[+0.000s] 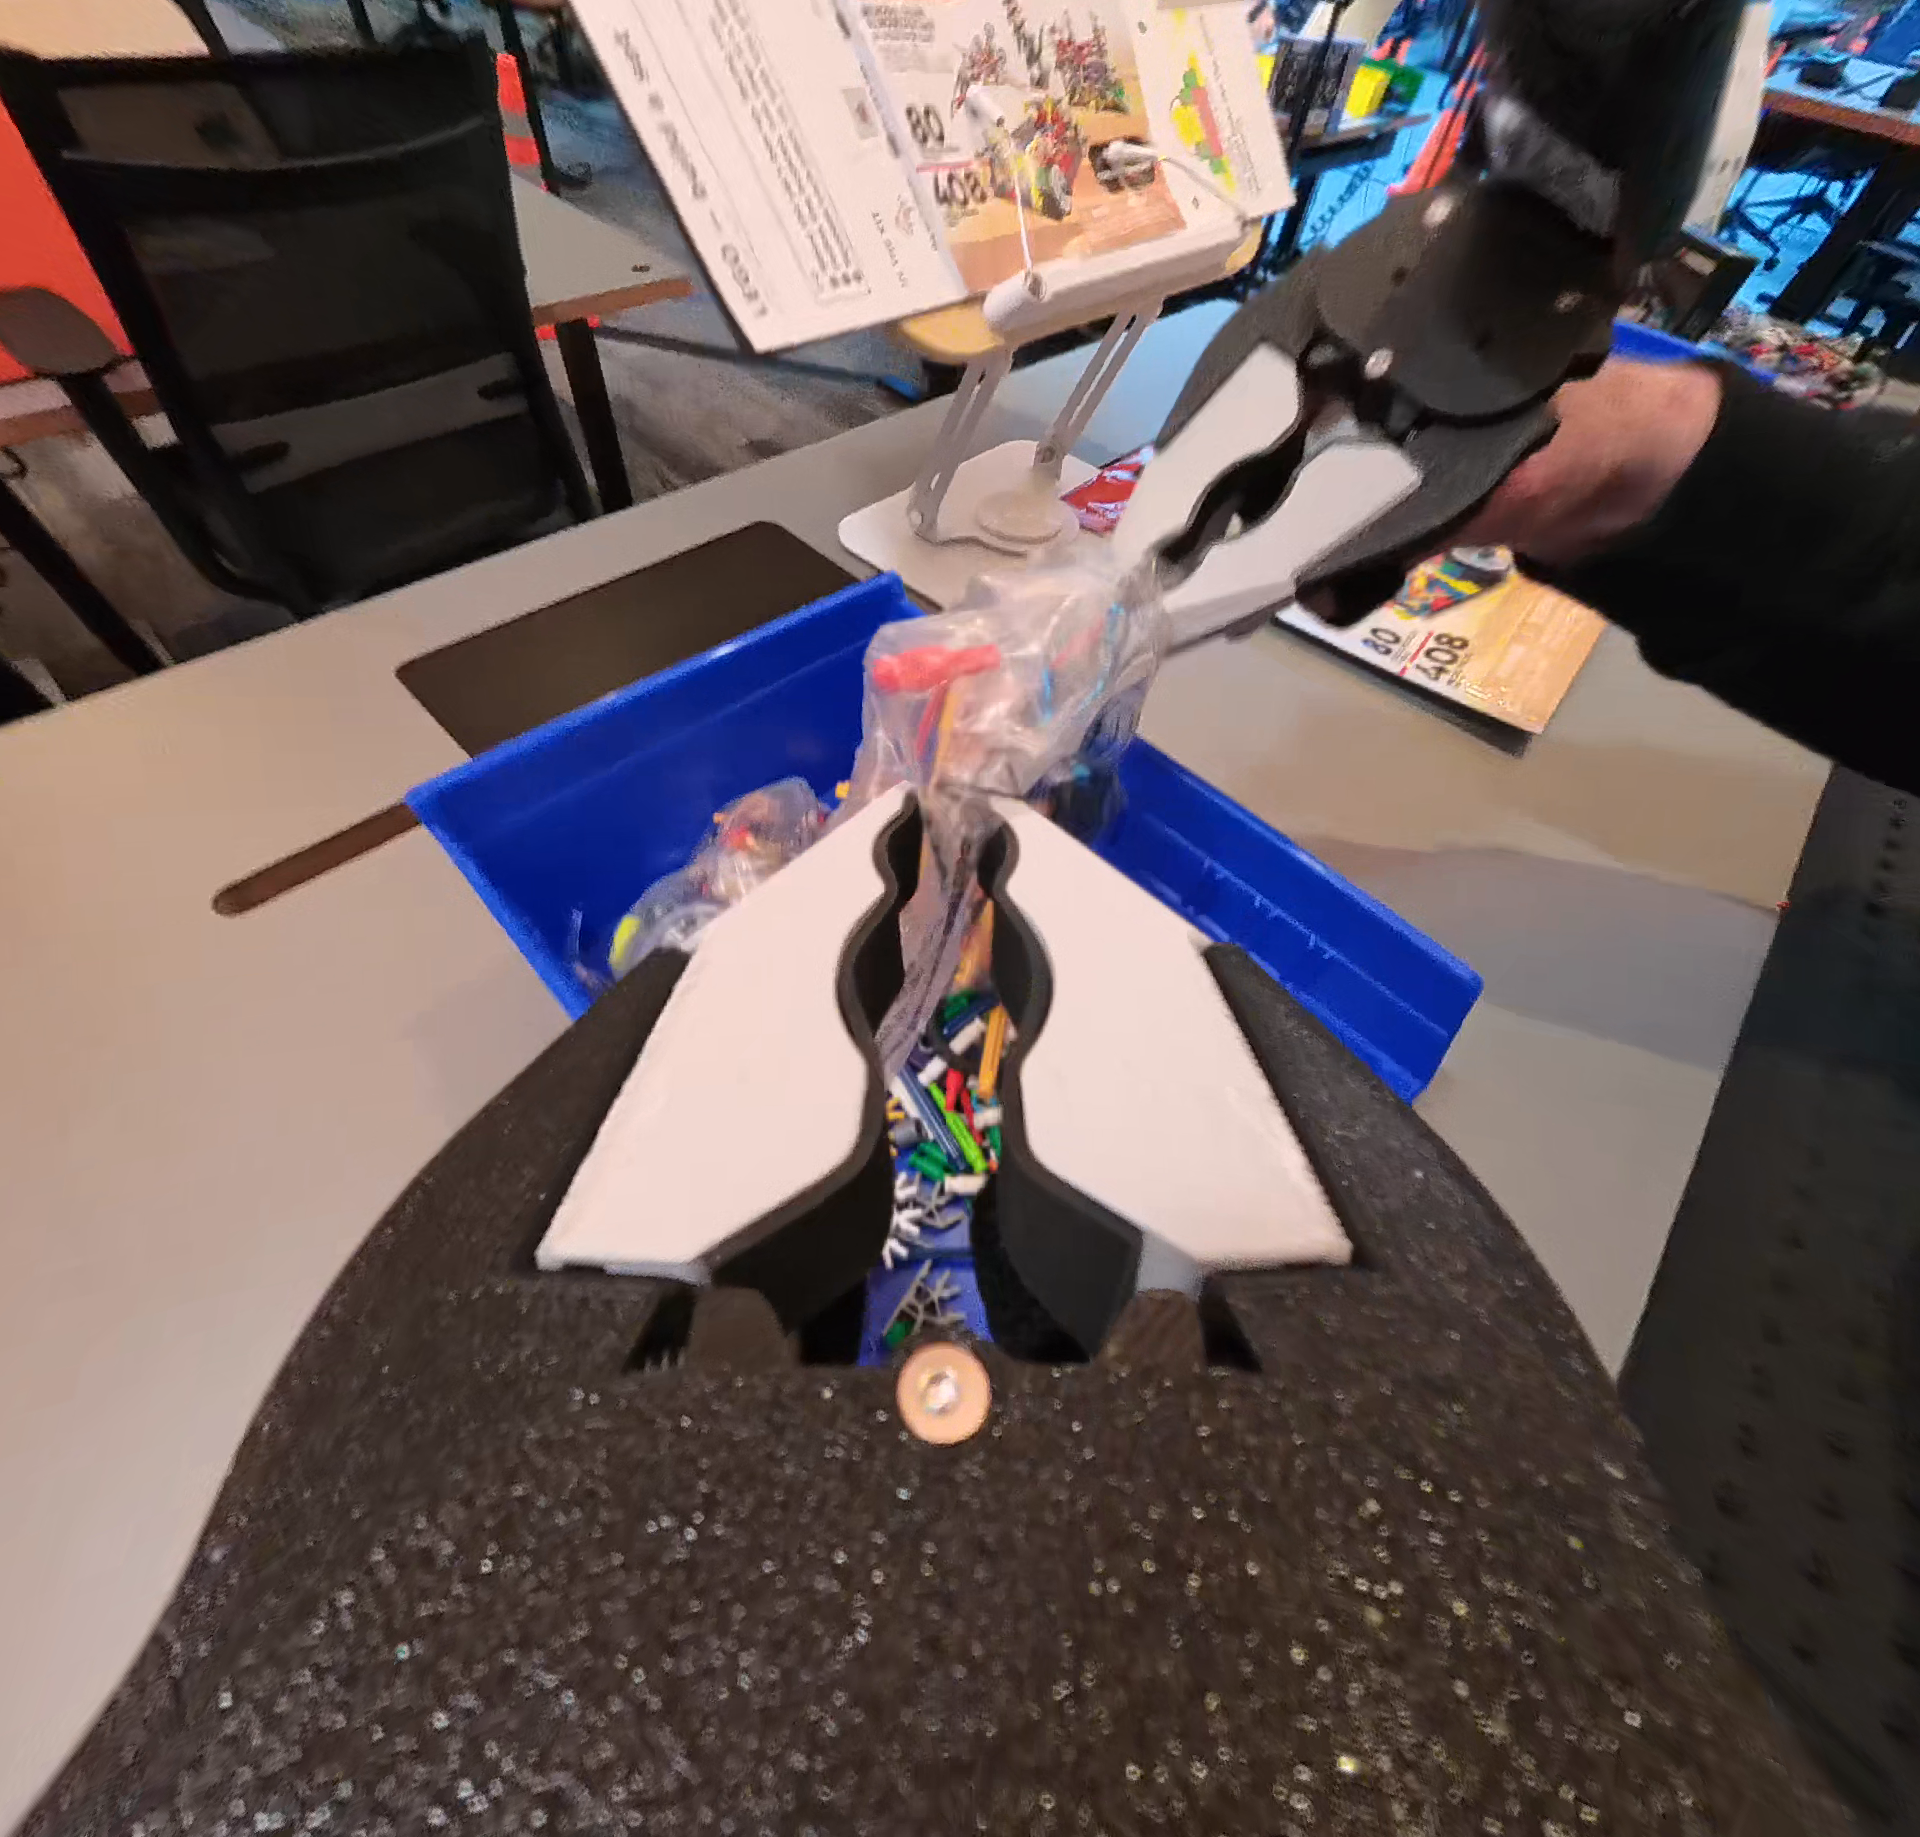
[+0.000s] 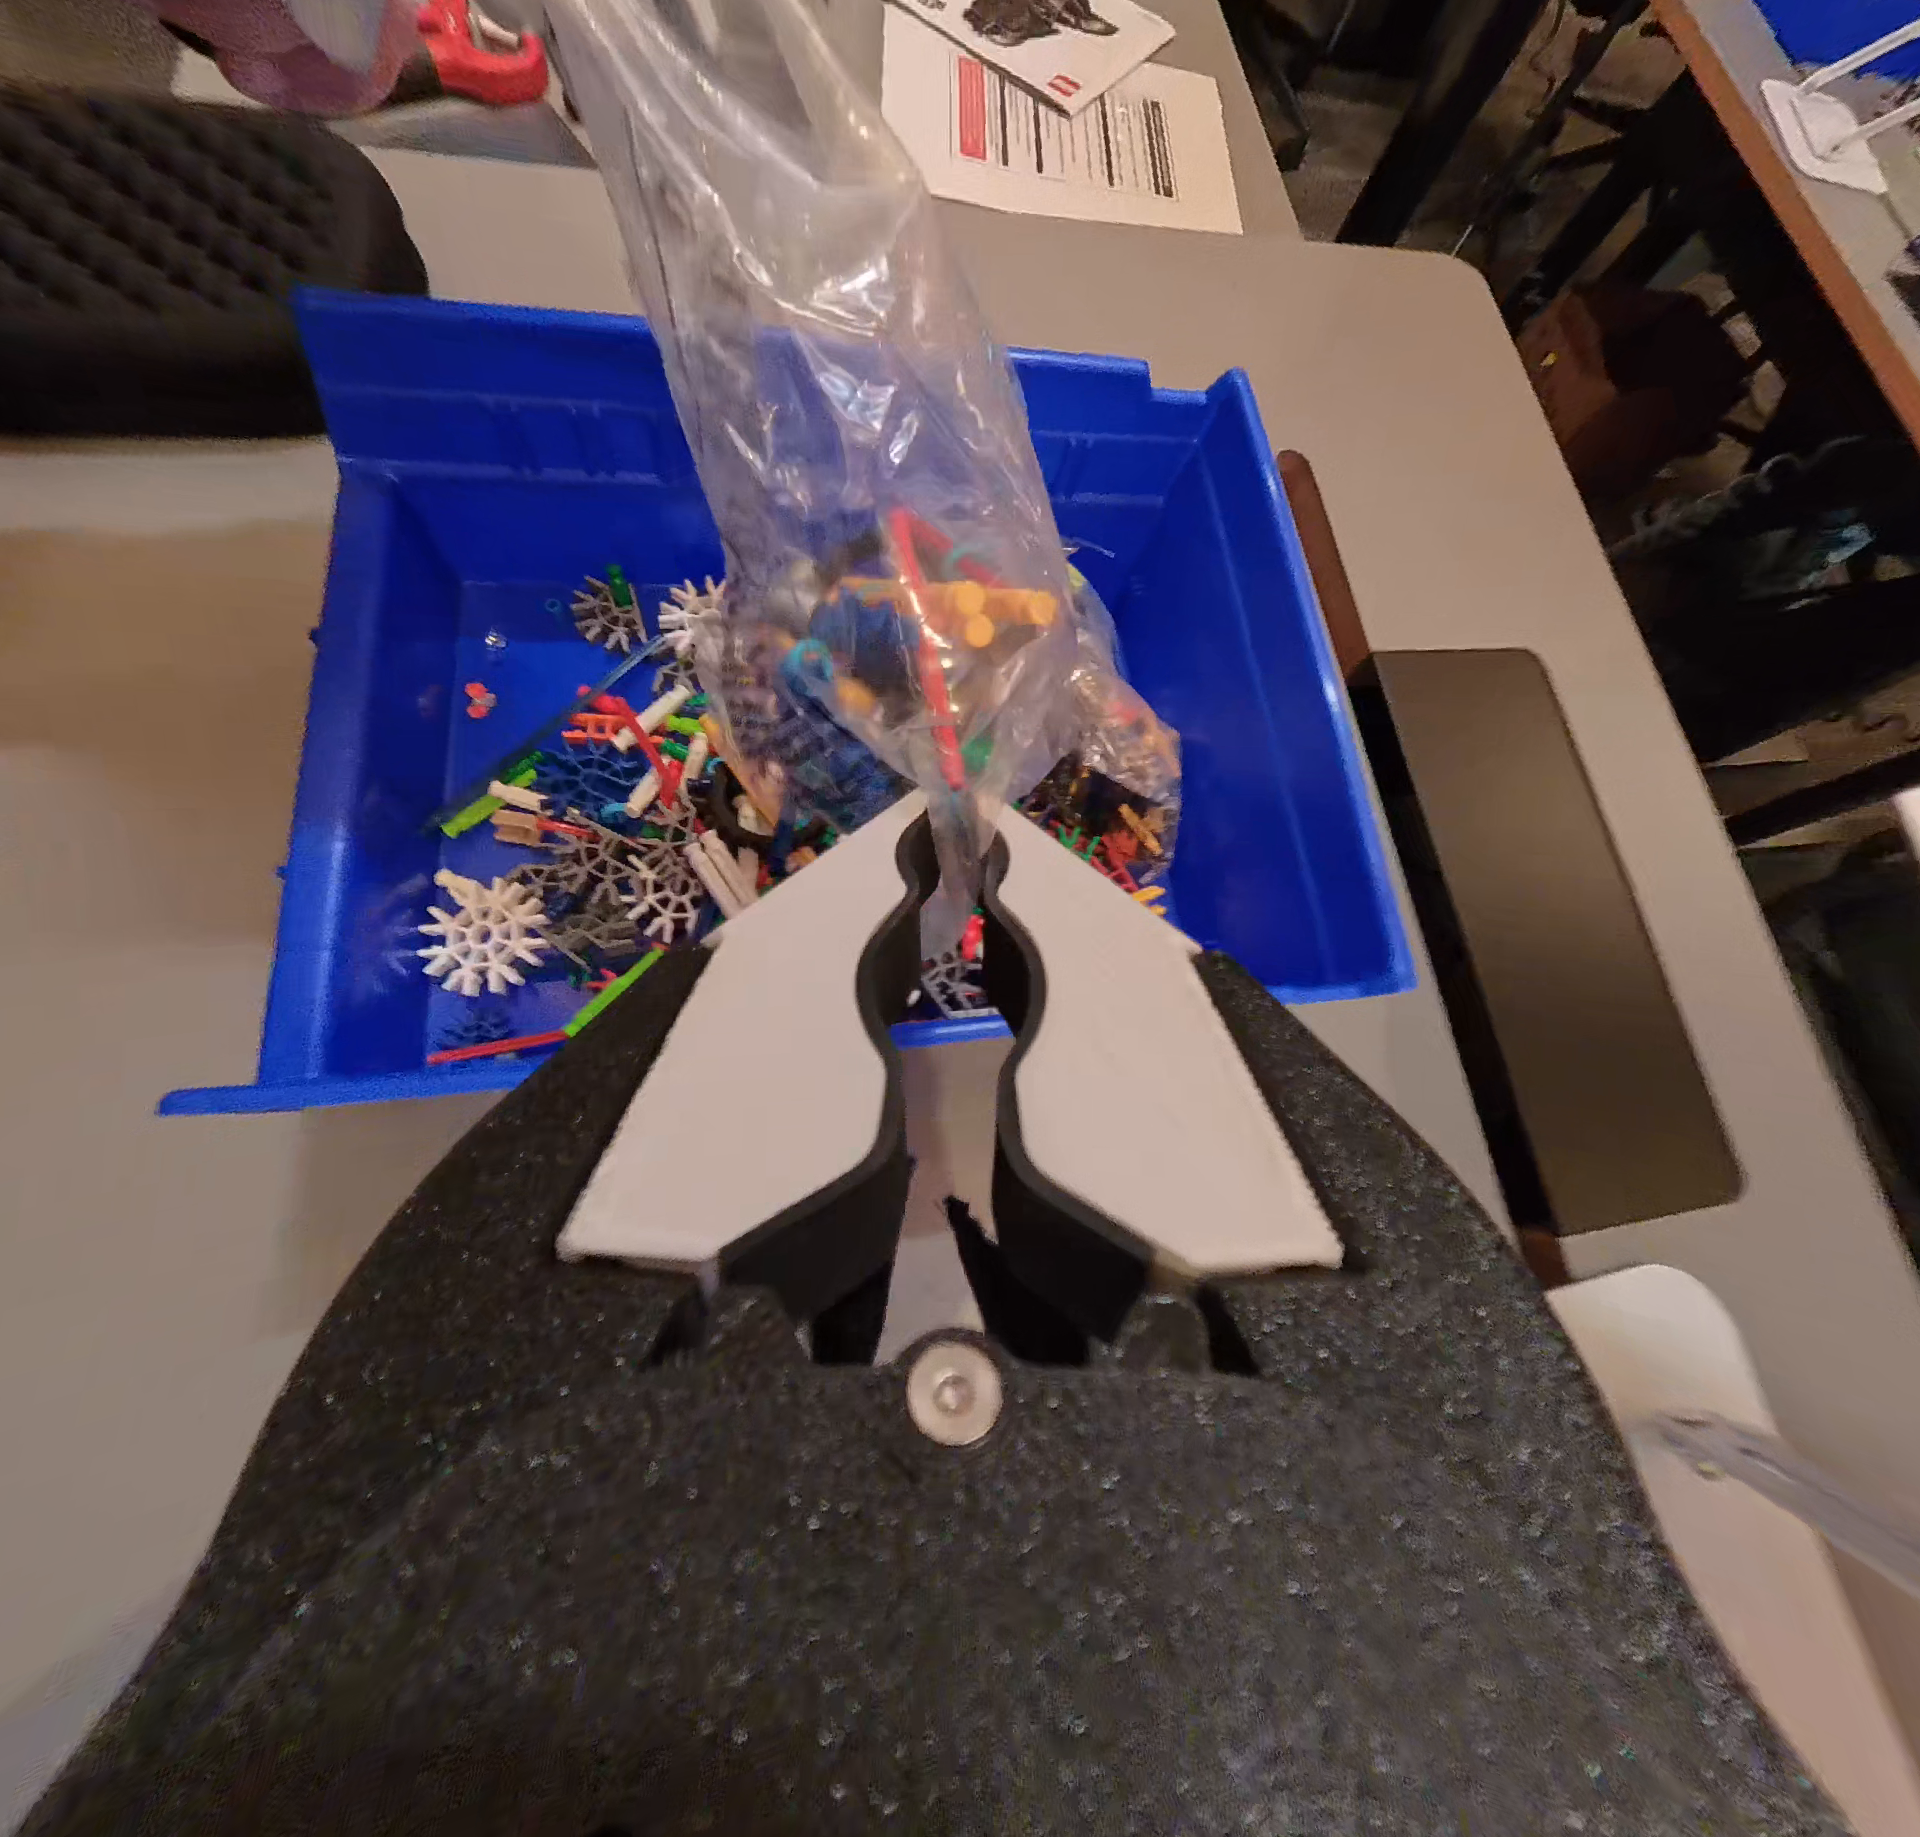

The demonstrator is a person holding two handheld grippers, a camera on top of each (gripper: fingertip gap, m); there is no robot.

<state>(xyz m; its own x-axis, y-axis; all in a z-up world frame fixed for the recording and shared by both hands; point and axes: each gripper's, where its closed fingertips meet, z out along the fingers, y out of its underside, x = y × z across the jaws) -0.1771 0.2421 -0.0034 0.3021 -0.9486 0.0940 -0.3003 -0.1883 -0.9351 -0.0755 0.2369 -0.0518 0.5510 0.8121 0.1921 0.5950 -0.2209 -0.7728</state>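
A clear plastic bag (image 1: 997,686) of coloured building pieces hangs stretched over a blue bin (image 1: 623,779). My left gripper (image 1: 951,813) is shut on one end of the bag's film. My right gripper (image 2: 951,831) is shut on the bag's (image 2: 831,437) other, lower end, where the pieces have gathered. It also shows in the left wrist view (image 1: 1174,566), pinching the bag's far end, with a person's hand (image 1: 1600,468) on its handle. The bin (image 2: 499,437) holds several loose rods and snowflake-shaped connectors (image 2: 582,831) and a second filled bag (image 2: 1112,800).
A stand (image 1: 977,520) carrying an open instruction booklet (image 1: 987,125) is on the grey table behind the bin. Another booklet (image 1: 1455,644) lies to the right, papers (image 2: 1081,125) beyond the bin. Dark inset panels (image 2: 1538,935) sit in the tabletop. A black chair (image 1: 291,281) stands at the left. Across from one pair of fingers to the other is roughly 12 cm.
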